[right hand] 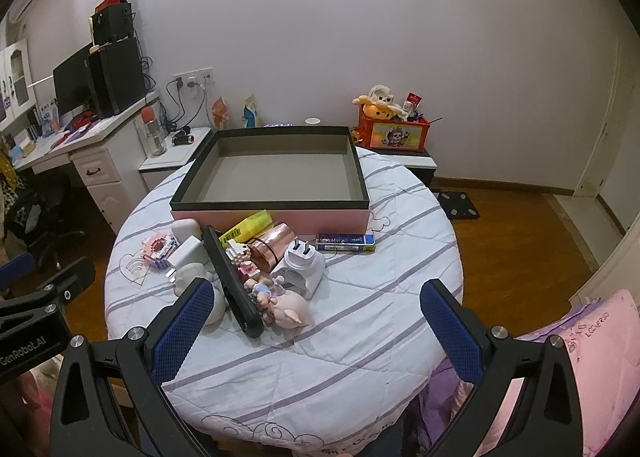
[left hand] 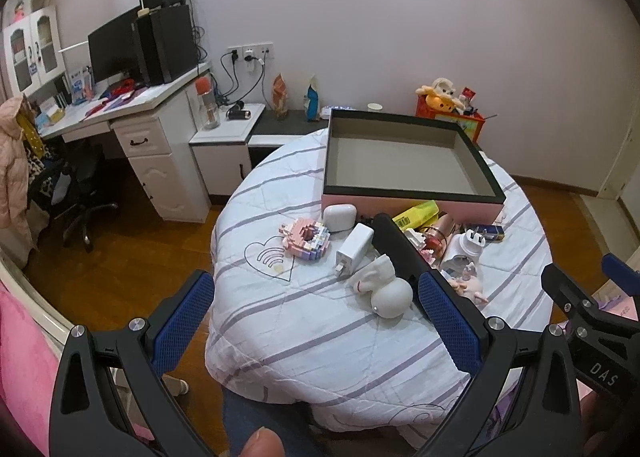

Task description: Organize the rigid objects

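A pink box with a black rim (right hand: 276,213) (left hand: 408,205) stands open and empty at the back of the round table (right hand: 360,337). In front of it lies a pile: a long black case (right hand: 232,281) (left hand: 396,249), a white charger (left hand: 354,247), a white earbud case (left hand: 339,217), a pink block model (left hand: 306,241), a white rabbit figure (left hand: 384,285), a yellow highlighter (right hand: 248,227), a copper cup (right hand: 274,245), a white plug adapter (right hand: 302,261), a pink pig figure (right hand: 288,311) and a blue tin (right hand: 346,243). My left gripper (left hand: 316,321) and right gripper (right hand: 316,321) hover open near the table's front edge, holding nothing.
The table wears a striped white quilt (left hand: 320,337). A white desk with a monitor (left hand: 108,53) and an office chair (left hand: 80,193) stand at the left. A red toy crate (right hand: 394,129) sits behind the box. Wooden floor (right hand: 520,225) lies to the right.
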The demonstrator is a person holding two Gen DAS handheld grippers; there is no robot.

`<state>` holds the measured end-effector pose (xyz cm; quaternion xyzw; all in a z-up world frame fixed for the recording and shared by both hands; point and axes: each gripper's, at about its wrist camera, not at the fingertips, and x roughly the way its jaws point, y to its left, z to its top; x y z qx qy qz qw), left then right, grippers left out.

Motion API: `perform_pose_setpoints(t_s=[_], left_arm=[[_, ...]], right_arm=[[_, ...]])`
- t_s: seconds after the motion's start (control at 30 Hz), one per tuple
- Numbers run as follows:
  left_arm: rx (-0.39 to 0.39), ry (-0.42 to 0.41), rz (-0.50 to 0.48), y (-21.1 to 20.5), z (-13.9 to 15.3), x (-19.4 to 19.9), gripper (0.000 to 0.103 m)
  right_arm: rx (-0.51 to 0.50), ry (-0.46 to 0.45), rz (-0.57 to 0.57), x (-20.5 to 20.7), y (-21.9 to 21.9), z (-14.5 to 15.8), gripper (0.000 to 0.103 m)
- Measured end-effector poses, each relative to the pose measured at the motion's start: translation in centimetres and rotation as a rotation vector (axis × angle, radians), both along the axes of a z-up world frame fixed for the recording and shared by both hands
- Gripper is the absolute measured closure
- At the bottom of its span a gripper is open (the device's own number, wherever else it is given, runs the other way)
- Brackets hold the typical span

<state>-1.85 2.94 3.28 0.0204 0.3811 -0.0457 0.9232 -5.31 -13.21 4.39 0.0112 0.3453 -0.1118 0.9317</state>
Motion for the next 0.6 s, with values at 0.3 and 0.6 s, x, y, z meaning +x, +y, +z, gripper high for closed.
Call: perform_pose_setpoints(t_s=[0.3, 0.6], left_arm=[[0.018, 0.004, 0.014, -0.14, -0.05, -0.03, 0.0], [0.011, 0.018, 0.009, -0.05, -0.6, 0.08, 0.0]], right_arm=[[0.027, 0.003, 0.014, 0.32, -0.52, -0.3, 0.0], [0.028, 0.002, 0.008, 0.18, -0.67, -0.4, 0.0]])
